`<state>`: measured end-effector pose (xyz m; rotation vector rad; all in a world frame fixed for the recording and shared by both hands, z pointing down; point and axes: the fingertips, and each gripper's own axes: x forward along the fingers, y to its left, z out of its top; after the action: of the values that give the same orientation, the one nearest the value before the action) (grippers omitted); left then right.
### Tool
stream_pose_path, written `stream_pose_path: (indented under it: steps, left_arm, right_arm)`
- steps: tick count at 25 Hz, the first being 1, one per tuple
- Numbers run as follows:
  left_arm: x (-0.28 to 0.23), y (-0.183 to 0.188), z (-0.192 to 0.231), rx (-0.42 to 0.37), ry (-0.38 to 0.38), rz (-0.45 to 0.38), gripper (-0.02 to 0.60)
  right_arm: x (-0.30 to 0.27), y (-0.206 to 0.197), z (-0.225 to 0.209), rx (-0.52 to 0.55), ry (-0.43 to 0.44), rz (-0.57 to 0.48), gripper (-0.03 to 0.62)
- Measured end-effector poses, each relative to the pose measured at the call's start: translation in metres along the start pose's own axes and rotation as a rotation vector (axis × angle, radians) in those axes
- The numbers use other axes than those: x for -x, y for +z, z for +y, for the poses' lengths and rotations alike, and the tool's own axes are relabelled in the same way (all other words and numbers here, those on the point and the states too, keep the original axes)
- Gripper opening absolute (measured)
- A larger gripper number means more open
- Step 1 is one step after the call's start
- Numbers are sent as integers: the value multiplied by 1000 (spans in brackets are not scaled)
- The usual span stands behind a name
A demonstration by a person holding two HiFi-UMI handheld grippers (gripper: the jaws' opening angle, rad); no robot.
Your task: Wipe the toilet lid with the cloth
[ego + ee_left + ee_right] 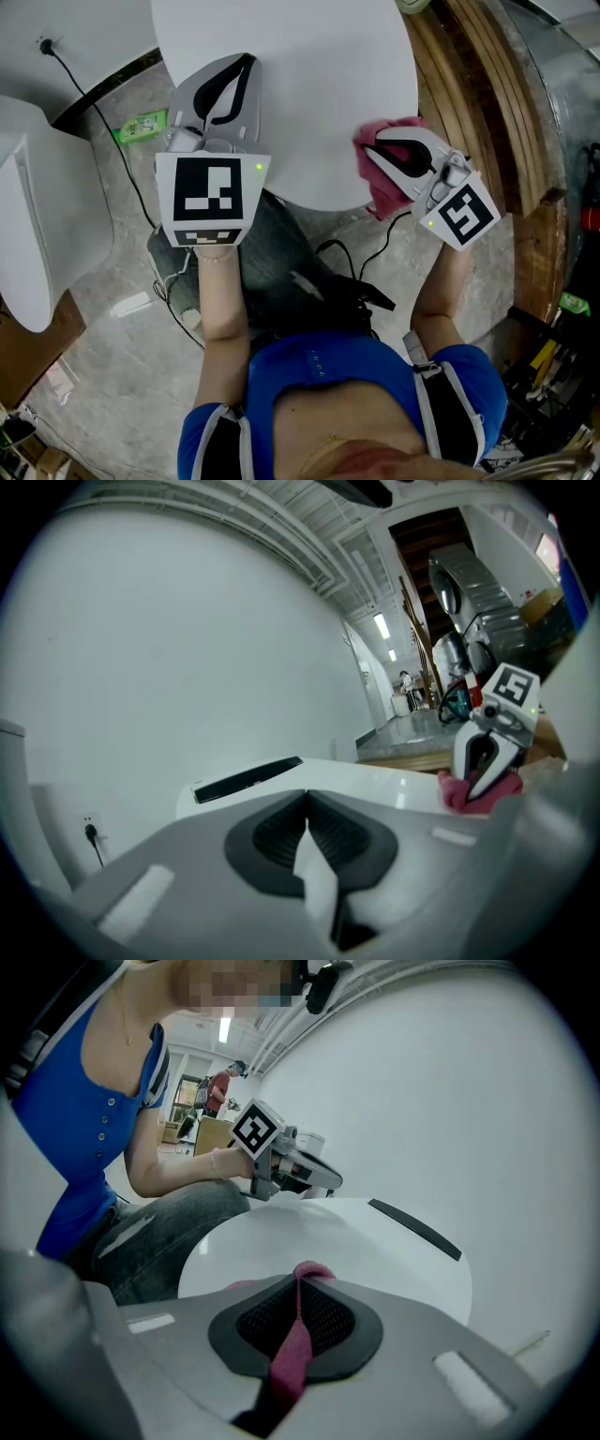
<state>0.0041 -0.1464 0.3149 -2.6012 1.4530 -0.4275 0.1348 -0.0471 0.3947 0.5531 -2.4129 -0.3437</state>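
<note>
The white toilet lid [300, 84] lies shut in front of me, wide and glossy. A dark pink cloth [373, 183] rests on its front right edge, pinched in my right gripper [372, 148], which is shut on it. In the right gripper view the cloth [292, 1354] runs as a strip between the jaws of the right gripper [300, 1274], over the lid [356, 1241]. My left gripper [246, 62] is shut with nothing in it, hovering over the lid's left edge. The left gripper view shows the left gripper [307, 796] with jaws together and, across the lid [375, 780], the cloth [457, 794].
A green bottle [141, 125] and a black cable [94, 103] lie on the floor left of the toilet. A white fixture [37, 216] stands at far left. Curved wooden strips [478, 84] lean at the right. My jeans-clad knee [281, 272] is against the lid's front.
</note>
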Motion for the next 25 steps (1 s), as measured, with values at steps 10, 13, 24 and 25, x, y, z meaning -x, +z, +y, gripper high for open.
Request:
stream_pose_path:
  steps: [10,13,24,25]
  left_arm:
    - [1,0,1,-1,2,-3,3]
    - [1,0,1,-1,2,-3,3]
    - [3,0,1,-2,4,-4,3]
    - [3,0,1,-1,4,-4,3]
  right_arm:
    - [-8,11,10,26,8,1,9]
    - [-11,14,12,32,7,1,9]
    - [-20,23,17,45,-4,38,9]
    - [-22,25,18,49,-3,37,9]
